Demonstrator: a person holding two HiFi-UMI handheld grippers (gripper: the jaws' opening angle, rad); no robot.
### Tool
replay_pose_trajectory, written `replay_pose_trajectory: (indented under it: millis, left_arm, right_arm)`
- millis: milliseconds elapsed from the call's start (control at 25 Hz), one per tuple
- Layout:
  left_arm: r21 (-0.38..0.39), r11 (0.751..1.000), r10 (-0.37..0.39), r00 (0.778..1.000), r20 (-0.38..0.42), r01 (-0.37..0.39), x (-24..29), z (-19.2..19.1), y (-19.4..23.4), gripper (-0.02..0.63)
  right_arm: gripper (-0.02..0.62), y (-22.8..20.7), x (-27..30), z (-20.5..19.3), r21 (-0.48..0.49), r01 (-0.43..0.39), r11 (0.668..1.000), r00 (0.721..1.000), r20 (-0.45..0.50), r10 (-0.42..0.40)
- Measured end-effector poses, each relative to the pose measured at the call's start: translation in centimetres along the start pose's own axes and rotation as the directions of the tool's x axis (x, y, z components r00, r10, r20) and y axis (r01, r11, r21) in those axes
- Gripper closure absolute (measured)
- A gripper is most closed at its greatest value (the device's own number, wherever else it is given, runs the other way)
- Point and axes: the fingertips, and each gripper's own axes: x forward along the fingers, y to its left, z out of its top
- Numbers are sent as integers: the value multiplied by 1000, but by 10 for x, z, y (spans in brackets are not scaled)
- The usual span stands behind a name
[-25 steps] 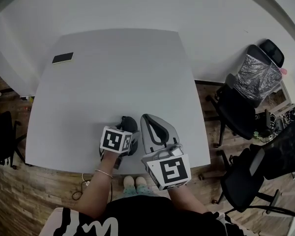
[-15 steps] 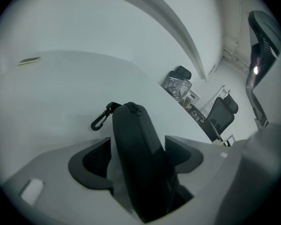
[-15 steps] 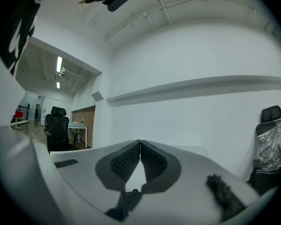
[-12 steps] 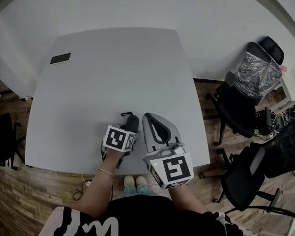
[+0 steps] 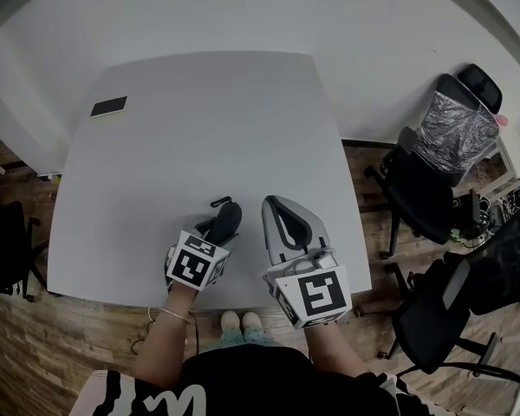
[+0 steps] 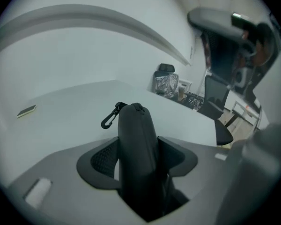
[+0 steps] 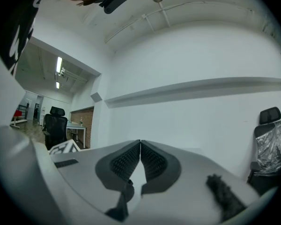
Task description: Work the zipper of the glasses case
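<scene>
The black glasses case (image 5: 224, 221) sits near the table's front edge, on its narrow side and pointing away from me. My left gripper (image 5: 213, 237) grips its near end. In the left gripper view the case (image 6: 136, 139) fills the gap between the ribbed pads (image 6: 103, 158), which have just been closing onto it. A black clip (image 6: 109, 116) hangs from its far end. My right gripper (image 5: 275, 206) hovers just right of the case and does not touch it. In the right gripper view its jaws (image 7: 140, 144) meet with nothing between them.
A dark flat phone-like slab (image 5: 109, 107) lies at the far left corner of the grey table (image 5: 199, 128). Black office chairs (image 5: 420, 189) stand on the wooden floor to the right. The table's front edge is close under both grippers.
The left gripper has rolled and pulled back toward me, closing on the case, which now stands more on edge. The right gripper has drifted slightly to the right.
</scene>
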Motion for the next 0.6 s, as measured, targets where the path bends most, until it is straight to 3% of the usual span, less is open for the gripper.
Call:
replay_pose_trajectory:
  millis: [80,120,160,240,320,360,480,600]
  left_arm:
    - [-11,995,-94,989,113,96,-25,26,-6,342]
    - [-20,985,-165,969,183,172,-42,42,-10,342]
    - [-19,967,-243,936,254,255,-61,60,-15,342]
    - [29,913,-389,845,365,408,-102,91,-25,342]
    - [100,860,-495,771,401,500,-139,113,-34,341]
    - [133,841,-530,750,396,524,-153,119,-39,339]
    - [209,807,-589,724,359,553,-179,129,-50,334]
    - [246,793,-609,722,328,557,-186,129,-61,331]
  right_arm:
    - [588,-7,-2,2,-31,6,999,1000,8,-6]
    - [586,-10,-3,4,-53,8,999,1000,16,-7]
    - [587,-12,-4,7,-85,9,996,1000,25,-7]
    - [586,-12,-5,11,-184,2,983,999,38,5]
    - [586,-3,-4,12,-319,-25,948,999,18,33]
    - [586,3,-3,11,-389,-44,920,999,-1,48]
    - [586,24,0,15,-560,-86,824,996,-22,88]
    - [583,41,0,21,-623,-112,774,991,-13,133]
